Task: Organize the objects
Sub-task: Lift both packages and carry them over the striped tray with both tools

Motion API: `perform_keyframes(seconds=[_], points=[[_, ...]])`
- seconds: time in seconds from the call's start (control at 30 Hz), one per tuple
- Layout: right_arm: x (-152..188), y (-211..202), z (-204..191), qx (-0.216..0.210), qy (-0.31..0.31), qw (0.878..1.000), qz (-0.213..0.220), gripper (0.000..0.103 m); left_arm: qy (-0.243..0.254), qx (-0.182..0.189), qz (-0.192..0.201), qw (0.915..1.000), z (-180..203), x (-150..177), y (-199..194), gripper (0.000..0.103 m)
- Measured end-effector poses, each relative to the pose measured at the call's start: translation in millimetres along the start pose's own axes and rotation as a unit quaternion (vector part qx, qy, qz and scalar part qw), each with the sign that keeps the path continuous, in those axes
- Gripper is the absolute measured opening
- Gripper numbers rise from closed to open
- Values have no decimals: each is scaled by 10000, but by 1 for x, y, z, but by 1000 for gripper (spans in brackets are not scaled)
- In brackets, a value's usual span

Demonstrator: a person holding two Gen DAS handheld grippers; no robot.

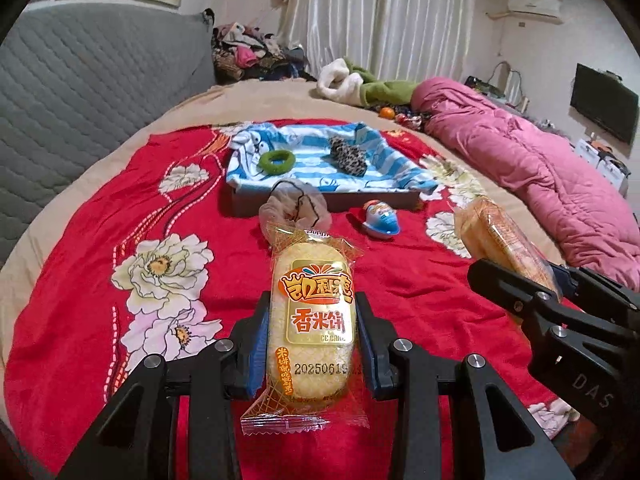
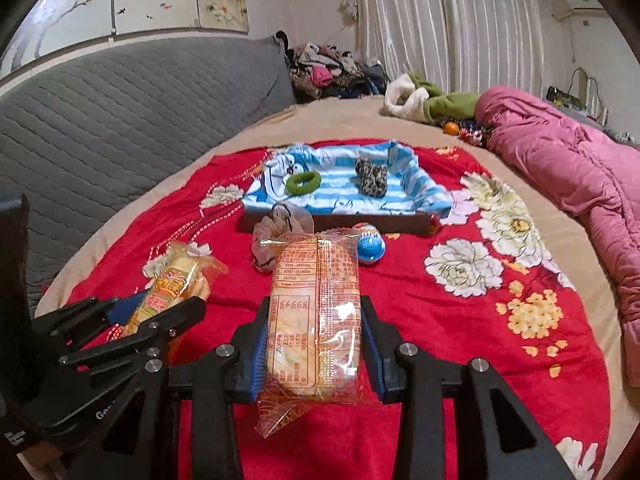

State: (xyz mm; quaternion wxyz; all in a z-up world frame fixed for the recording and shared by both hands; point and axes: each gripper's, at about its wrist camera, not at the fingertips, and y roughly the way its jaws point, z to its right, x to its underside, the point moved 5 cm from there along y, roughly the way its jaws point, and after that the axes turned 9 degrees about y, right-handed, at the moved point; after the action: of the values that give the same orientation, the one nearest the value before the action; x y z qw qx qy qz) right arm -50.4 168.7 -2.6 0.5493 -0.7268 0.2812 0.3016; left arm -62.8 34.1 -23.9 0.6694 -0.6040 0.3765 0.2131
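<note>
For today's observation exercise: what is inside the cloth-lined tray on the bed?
Inside the cloth-lined tray, on its blue striped cloth, lie a green hair scrunchie and a leopard-print scrunchie. Anything beneath the cloth is covered.

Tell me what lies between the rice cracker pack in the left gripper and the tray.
In the left wrist view, a beige scrunchie lies on the red blanket between the rice cracker pack and the tray.
</note>
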Motion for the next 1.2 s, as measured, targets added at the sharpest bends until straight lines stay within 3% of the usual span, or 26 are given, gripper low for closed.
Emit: perform_keyframes(seconds=[0.53, 1.2], points=[[-31, -46, -13, 12, -40, 9975, 701, 40, -12, -24, 546, 9985, -1, -33, -37, 39], [-67, -50, -19, -19, -124, 9946, 1029, 40, 73, -37, 793, 9968, -5, -74, -32, 39]])
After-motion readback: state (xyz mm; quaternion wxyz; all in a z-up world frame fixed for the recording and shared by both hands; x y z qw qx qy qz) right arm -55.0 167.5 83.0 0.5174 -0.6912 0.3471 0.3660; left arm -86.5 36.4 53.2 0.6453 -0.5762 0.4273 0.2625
